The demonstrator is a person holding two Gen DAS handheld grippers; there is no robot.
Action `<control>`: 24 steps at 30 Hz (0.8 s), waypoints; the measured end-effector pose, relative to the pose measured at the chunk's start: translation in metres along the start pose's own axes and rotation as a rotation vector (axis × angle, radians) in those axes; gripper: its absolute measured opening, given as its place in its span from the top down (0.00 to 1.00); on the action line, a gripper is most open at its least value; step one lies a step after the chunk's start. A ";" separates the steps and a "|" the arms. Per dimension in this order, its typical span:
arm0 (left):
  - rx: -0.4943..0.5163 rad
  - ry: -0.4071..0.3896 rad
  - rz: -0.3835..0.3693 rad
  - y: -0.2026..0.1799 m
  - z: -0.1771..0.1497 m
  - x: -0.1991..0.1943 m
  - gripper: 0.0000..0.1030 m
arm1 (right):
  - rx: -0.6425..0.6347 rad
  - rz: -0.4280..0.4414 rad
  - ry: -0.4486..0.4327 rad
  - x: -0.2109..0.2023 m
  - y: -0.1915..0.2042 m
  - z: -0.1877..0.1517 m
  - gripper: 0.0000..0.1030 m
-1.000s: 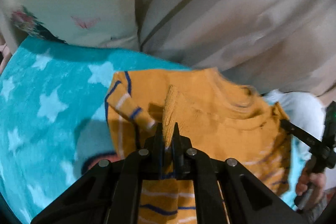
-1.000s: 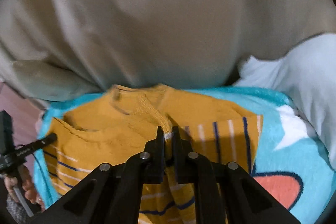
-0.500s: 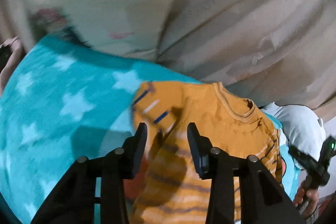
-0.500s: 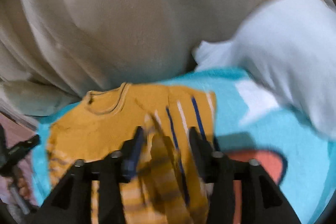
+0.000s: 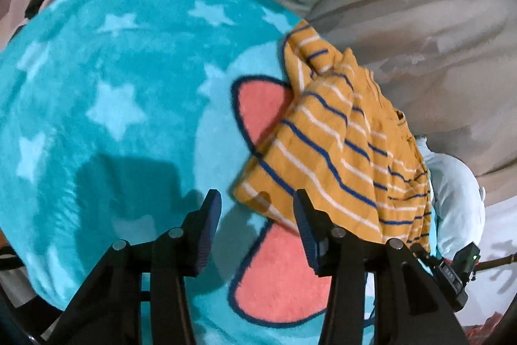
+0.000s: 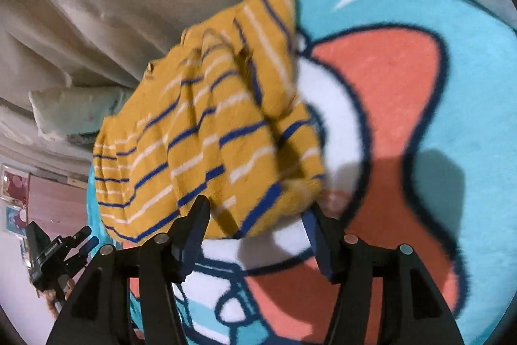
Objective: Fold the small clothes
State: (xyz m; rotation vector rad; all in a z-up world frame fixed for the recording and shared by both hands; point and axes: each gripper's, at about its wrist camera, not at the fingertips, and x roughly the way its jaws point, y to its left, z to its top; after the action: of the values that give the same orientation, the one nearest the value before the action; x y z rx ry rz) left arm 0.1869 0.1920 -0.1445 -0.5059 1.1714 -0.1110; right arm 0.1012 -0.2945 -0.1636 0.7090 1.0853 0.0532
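Mustard knit, striped blue and white: small shirt (image 5: 339, 151) doubled over on itself, lying at right of centre in the left wrist view and at centre left in the right wrist view (image 6: 200, 131). Spread on a teal blanket (image 5: 113, 86) with stars and coral patches, hard against the beige bedding (image 5: 420, 21) along the upper right, probably because soft flat ground makes smoothing a fold easy. Looks like a finished first fold, lower half laid over the upper, though rumpled, with ridges running across the stripes. Left gripper (image 5: 257, 209) low in its frame, jaws opening to a middling gap, pressing on nothing; only blanket and the near corner of the shirt's hem seen through the gap. Right gripper (image 6: 257, 215) likewise at the bottom of its frame, jaws opening somewhat wider, the thick folded edge of the shirt showing between them but free of both pads, so not gripped. Both tilted steeply down at the cloth, one at each end of the same edge, a sensible stance for handling a wide hem evenly. Pale blue cloth (image 5: 455, 199) bunched at lower right of the left view, maybe the next piece, kept clear of the work. Likely next: a sideways fold or a smoothing pass, with a risk of the loose layers sliding apart.
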 end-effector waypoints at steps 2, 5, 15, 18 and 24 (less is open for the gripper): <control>0.021 0.010 0.001 -0.007 0.000 0.013 0.51 | -0.019 -0.001 -0.012 0.005 0.009 0.002 0.36; 0.032 0.041 0.004 -0.014 0.006 0.036 0.48 | -0.027 -0.005 -0.006 0.013 0.018 0.003 0.36; -0.025 0.091 -0.025 -0.030 0.029 0.054 0.90 | 0.067 0.016 0.026 0.034 0.026 0.030 0.88; -0.011 0.063 -0.022 -0.038 0.026 0.032 0.90 | 0.072 0.059 0.009 0.014 0.019 0.033 0.89; -0.039 0.070 -0.066 -0.040 0.005 -0.008 0.90 | 0.088 0.158 0.036 -0.031 -0.007 0.012 0.91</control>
State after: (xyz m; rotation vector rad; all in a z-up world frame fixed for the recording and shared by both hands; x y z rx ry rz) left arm 0.1951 0.1609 -0.1191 -0.5790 1.2273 -0.1636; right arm 0.0938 -0.3173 -0.1398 0.8755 1.0695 0.1544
